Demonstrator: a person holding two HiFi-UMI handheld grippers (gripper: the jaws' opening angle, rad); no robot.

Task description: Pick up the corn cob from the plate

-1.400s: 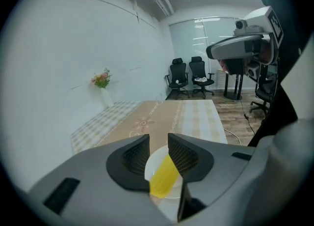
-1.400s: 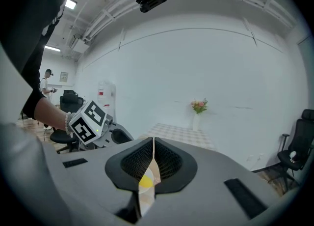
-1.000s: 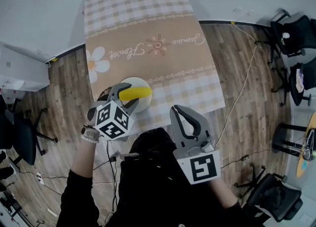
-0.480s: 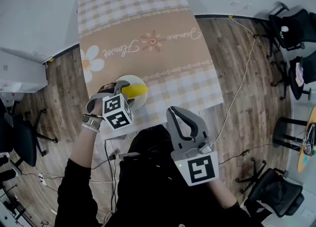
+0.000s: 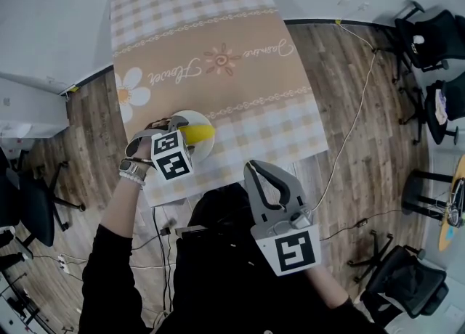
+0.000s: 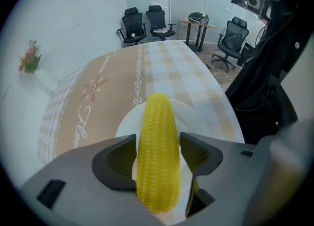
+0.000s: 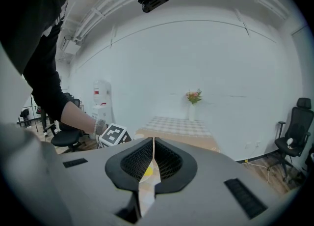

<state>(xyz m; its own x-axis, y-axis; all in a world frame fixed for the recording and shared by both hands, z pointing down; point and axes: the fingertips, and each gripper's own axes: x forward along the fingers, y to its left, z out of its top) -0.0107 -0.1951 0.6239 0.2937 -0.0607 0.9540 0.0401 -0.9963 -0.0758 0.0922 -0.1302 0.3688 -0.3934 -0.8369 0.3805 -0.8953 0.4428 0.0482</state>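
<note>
Your left gripper (image 6: pixel 158 152) has dropped toward the plate (image 6: pixel 195 117) since a second ago. Its jaws are opening and straddle the corn cob (image 6: pixel 157 114), not yet clamping it. The cob lies on the plate, so closing and lifting remain. Your right gripper (image 7: pixel 153 163) is closed and empty.

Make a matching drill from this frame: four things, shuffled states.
1 corn
2 plate
3 left gripper
4 right gripper

a white, under the corn
b jaws together, empty
c yellow, lying flat
d jaws astride the corn

Pairs: 1-c, 2-a, 3-d, 4-b. The left jaws are opening, with the corn between them.
</note>
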